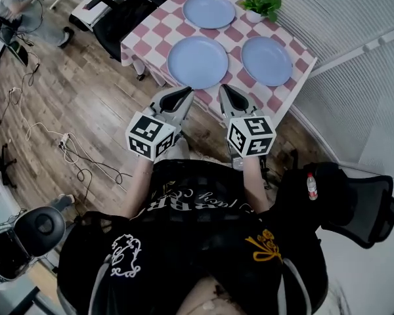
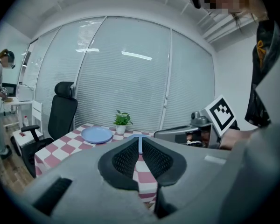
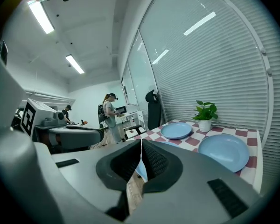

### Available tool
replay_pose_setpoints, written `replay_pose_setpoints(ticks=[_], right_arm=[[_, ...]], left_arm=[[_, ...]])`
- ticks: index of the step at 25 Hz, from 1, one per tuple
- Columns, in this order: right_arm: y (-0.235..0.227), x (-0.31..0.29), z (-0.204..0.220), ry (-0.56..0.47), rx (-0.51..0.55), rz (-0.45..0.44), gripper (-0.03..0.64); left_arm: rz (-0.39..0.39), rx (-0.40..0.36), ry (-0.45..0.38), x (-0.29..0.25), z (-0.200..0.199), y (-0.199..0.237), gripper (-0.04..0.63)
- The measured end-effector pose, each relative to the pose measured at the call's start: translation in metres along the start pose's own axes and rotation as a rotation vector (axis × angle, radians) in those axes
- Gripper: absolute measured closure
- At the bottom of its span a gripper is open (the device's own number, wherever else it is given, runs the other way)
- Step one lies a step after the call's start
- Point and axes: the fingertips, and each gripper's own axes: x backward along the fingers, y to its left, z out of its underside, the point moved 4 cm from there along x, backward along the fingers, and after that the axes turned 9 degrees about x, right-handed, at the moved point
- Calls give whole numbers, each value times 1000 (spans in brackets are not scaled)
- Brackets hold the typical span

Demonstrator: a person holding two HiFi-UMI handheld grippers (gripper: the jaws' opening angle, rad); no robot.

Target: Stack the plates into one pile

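Three plates lie apart on the worktop: near plate, right-edge plate, far plate.
Left claw and right claw, both closed and empty, hang just off the near edge.

Clear run ahead to the table at 12 o'clock. Bare cloth gaps separate the three plates. Potted plant crowds 1 o'clock; black chair blocks 10 o'clock.

On the table, the near plate lies left of the second plate, with the third plate behind them, beside the plant.
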Motion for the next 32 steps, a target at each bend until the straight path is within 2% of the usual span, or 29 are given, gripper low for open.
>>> replay_pose_setpoints(ticks=[4, 10, 17, 24, 28, 32], right_arm=[[0, -41, -12, 11, -7, 31, 603], [13, -97, -27, 42, -3, 69, 603], [13, -136, -44, 56, -1, 155, 601], [-7, -139, -50, 86, -19, 255, 601], [-30, -138, -52, 92, -37, 288, 601], [-57, -139, -62, 95, -13, 310, 601]], left_arm=[[20, -22, 11, -9, -20, 47, 561], [51, -3, 14, -10, -41, 113, 561], [109, 8, 15, -13, -58, 166, 561], [164, 44, 49, -26, -57, 191, 561], [191, 51, 72, -40, -54, 197, 561], [190, 50, 96, -55, -53, 206, 561]])
